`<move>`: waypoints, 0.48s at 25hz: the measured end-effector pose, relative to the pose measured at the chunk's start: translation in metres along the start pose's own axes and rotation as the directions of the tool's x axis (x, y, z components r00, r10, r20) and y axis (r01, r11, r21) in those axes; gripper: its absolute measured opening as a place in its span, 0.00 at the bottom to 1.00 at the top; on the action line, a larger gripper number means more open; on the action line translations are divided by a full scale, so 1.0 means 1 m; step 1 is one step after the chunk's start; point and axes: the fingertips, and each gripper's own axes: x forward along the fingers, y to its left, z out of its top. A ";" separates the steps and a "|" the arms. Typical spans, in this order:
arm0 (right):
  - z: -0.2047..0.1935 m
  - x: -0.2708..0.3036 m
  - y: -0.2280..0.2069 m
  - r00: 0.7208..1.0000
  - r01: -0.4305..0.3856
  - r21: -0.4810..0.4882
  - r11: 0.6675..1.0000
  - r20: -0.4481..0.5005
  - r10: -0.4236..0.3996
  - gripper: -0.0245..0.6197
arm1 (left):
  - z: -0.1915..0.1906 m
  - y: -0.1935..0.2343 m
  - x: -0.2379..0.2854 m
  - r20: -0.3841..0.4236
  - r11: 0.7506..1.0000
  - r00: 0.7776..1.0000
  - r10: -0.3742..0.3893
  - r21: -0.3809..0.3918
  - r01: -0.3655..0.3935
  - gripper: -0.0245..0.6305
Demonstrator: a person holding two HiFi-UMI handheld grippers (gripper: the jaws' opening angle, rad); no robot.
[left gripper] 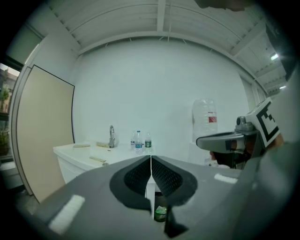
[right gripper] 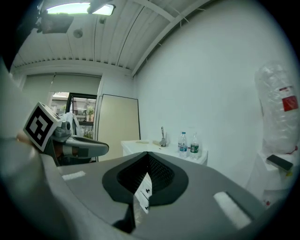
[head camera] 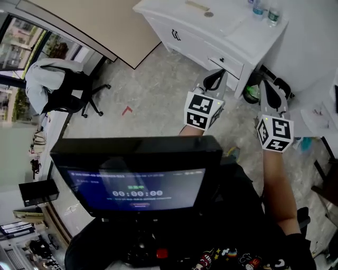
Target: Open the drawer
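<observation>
Speckled grey floor point(head camera: 142, 89) fills the head view, w/ a white cabinet point(head camera: 232, 31) across the top right; its drawer point(head camera: 227, 62), small dark knob on the front, sits shut and flush at the cabinet's lower right corner. Two water bottles point(head camera: 264, 11) stand at the cabinet's far end, top edge of frame. Office chair point(head camera: 66, 89) w/ a pale garment over it is at mid left, and a dark monitor point(head camera: 137, 176) spans the bottom ctr. Left gripper point(head camera: 216, 76) and right gripper point(head camera: 268, 87) hang side by side just below the cabinet, near the drawer but apart from it, each w/ its marker cube point(head camera: 203, 111) nearer the person. Left gripper view: jaws pressed together, nothing btw them; behind, mid left, the cabinet top w/ a tap point(left gripper: 111, 136) and the bottles, a big water jug point(left gripper: 205, 119) at right, and the right gripper at the right edge. Right gripper view: jaws also pressed together, empty; thru the gap under the tips, lower ctr, white drawer fronts w/ dark knobs show. Left gripper is at the left edge, bottles at ctr, jug at far right.
</observation>
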 end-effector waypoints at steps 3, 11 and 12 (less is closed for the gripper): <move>-0.007 0.007 -0.014 1.000 -0.011 -0.016 1.000 -0.009 0.011 0.07 | -0.012 0.013 0.013 0.004 1.000 1.000 0.016 -0.019 -0.016 0.07; -0.060 0.048 -0.021 1.000 -0.003 -0.006 1.000 -0.029 0.003 0.07 | -0.102 0.068 0.081 -0.043 0.999 0.999 -0.025 -0.028 0.024 0.10; -0.075 0.058 -0.021 1.000 0.002 -0.003 1.000 -0.024 -0.002 0.07 | -0.122 0.077 0.096 -0.051 0.999 0.998 -0.039 -0.038 0.037 0.11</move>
